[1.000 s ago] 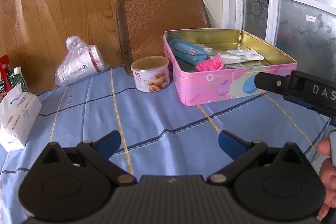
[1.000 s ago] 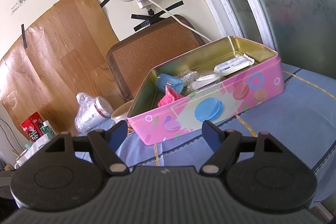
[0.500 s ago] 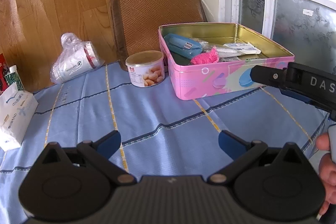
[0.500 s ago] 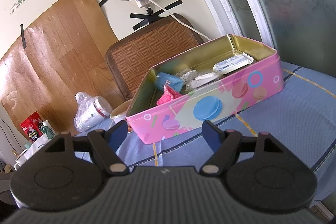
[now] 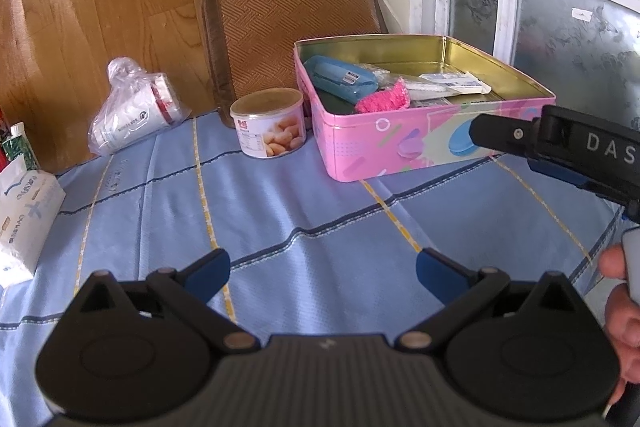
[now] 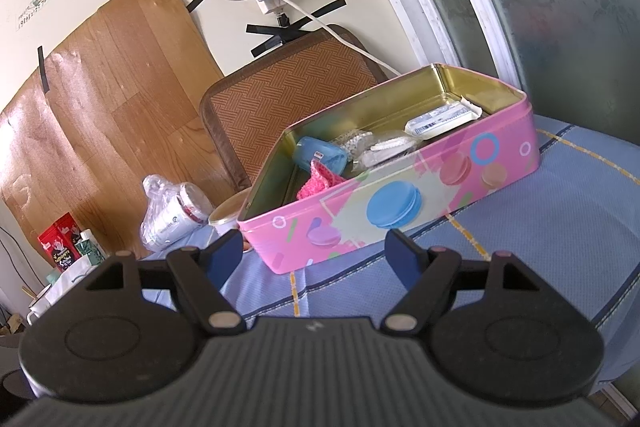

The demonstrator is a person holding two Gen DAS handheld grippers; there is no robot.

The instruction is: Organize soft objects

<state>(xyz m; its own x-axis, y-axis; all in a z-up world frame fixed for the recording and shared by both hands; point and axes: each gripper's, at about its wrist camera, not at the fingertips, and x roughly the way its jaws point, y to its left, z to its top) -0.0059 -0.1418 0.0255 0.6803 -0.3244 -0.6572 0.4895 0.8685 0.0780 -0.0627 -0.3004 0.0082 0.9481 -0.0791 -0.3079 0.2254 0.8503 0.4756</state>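
Note:
An open pink tin box [image 5: 400, 143] [image 6: 400, 195] stands on the blue tablecloth [image 5: 280, 211] at the back right. Inside lie a pink knitted cloth [image 5: 382, 99] [image 6: 318, 181], a blue case [image 5: 340, 77] [image 6: 318, 153], clear packets [image 6: 384, 149] and a white flat pack [image 5: 456, 83] [image 6: 440, 117]. My left gripper [image 5: 322, 273] hovers open and empty over the cloth, well short of the box. My right gripper [image 6: 316, 253] is open and empty, just in front of the box's near wall; its black body [image 5: 560, 151] shows at the right of the left wrist view.
A round snack can [image 5: 268, 123] sits left of the box. A plastic bag of cups [image 5: 132, 115] [image 6: 172, 215] and a white tissue pack [image 5: 24, 211] lie at the left. A woven brown cushion [image 5: 288, 27] leans on the wall behind. A hand [image 5: 624, 307] holds the right tool.
The left gripper's view has pulled back and drifted slightly, so the box and can sit a little lower and farther left. The right gripper has barely moved. Both stay open.

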